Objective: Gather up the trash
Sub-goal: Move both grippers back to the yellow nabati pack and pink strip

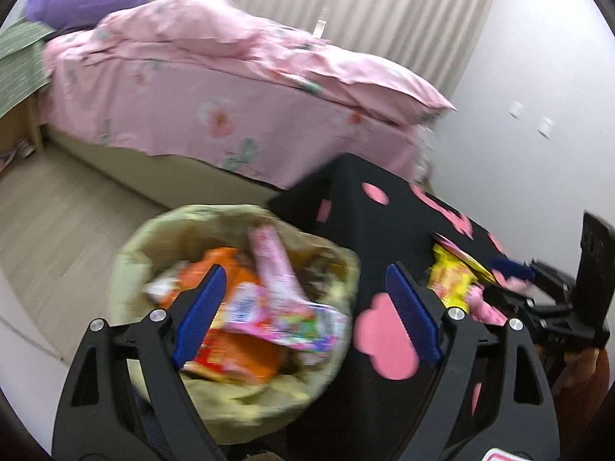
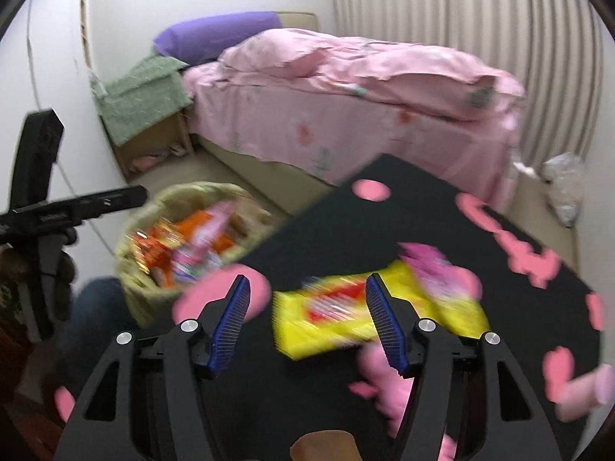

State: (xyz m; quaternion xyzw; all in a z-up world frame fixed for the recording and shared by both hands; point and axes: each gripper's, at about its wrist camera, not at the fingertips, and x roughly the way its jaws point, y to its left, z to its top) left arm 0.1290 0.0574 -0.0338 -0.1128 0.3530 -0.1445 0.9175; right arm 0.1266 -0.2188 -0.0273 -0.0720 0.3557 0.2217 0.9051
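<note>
1. The right tongs (image 2: 307, 322) hang released and empty above the black table (image 2: 346, 230) with pink shapes on it. Both blue pads are spread wide.

2. A yellow wrapper (image 2: 346, 315) lies flat on the table, in the lower middle of the right wrist view, straight ahead of the right tongs. It sits between the two pads as the camera sees it, though the blur makes it hard to say whether the pads are level with it or above it.

3. The wrapper's long axis runs roughly left to right across the frame, that is, across the gap between the pads. A grasp along that line would take the long way; turning the tongs, or pinching a short edge, looks the safer choice.

4. A pink wrapper (image 2: 430, 265) lies at the yellow one's upper right end, touching or overlapping it. A careless grab could catch both.

5. The left tongs (image 1: 303, 315) are also released and hold nothing. They hover over the bin (image 1: 230, 392) with its pale green liner, which stands on the floor just beside the table's left edge and is already heaped with orange and pink packets.

6. In the left wrist view the yellow wrapper (image 1: 449, 280) shows at right of centre, beyond the left tongs' right pad, with the right tongs (image 1: 515, 272) close behind it. The right hand is plainly the nearer one for this pick.

7. The bin lies to the left of the wrapper, so the carry would go leftward over the table edge.
</note>
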